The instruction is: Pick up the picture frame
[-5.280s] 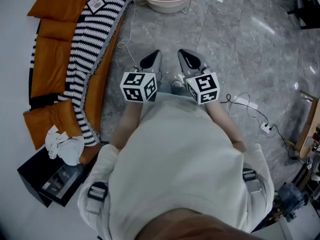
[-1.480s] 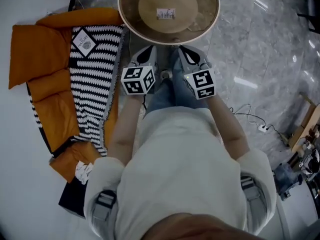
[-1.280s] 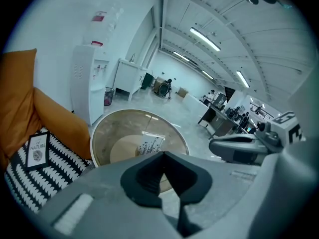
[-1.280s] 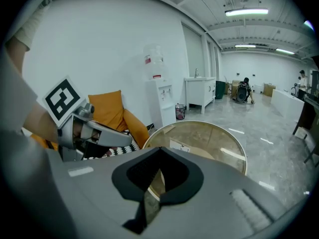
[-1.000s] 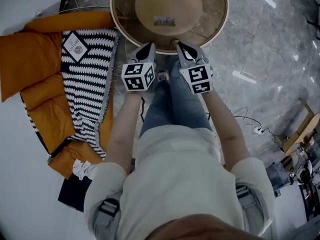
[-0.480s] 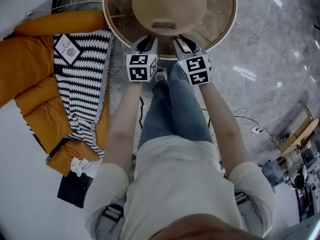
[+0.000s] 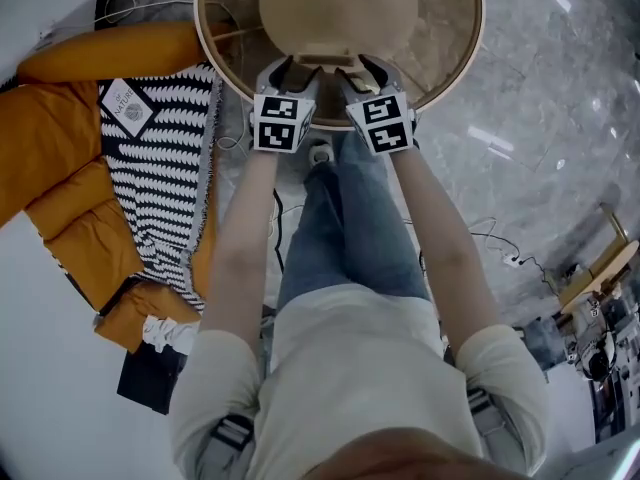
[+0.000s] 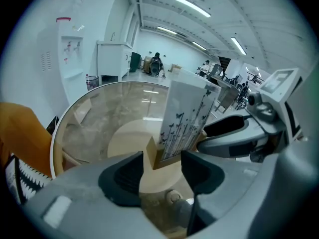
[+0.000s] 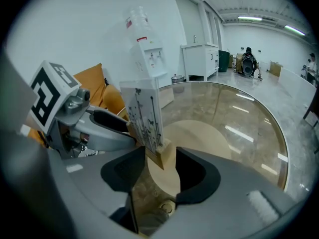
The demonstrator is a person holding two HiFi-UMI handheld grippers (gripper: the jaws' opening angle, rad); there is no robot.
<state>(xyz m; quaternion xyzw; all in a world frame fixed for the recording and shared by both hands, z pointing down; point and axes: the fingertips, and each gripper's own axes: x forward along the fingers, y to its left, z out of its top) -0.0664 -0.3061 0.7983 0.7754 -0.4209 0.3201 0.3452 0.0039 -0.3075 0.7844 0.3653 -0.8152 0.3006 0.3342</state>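
Observation:
The picture frame (image 8: 187,114) stands upright on a round glass table (image 7: 440,38): a white print of dark stems and butterflies in a pale wooden mount. It appears thin and edge-on in the head view (image 7: 322,60). My left gripper (image 8: 162,169) and right gripper (image 9: 159,169) flank it from either side, low at the near table edge. Both have just been opening their jaws, which stand wide. A lower wooden corner of the frame (image 9: 160,152) sits at the mouth of each gap, and no pad presses on it. The head view shows the left gripper (image 7: 285,71) and right gripper (image 7: 358,71) close together.
The table's beige round base (image 7: 340,3) shows through the glass. Orange cushions (image 7: 60,178) with a black-and-white striped blanket (image 7: 160,178) lie on the floor at the left. A cable and power strip (image 7: 515,260) lie at the right. A water dispenser (image 9: 145,51) stands by the wall.
Both grippers have sunk and moved forward to the table's near edge, on either side of the frame. Their jaws, shut before, now stand open.

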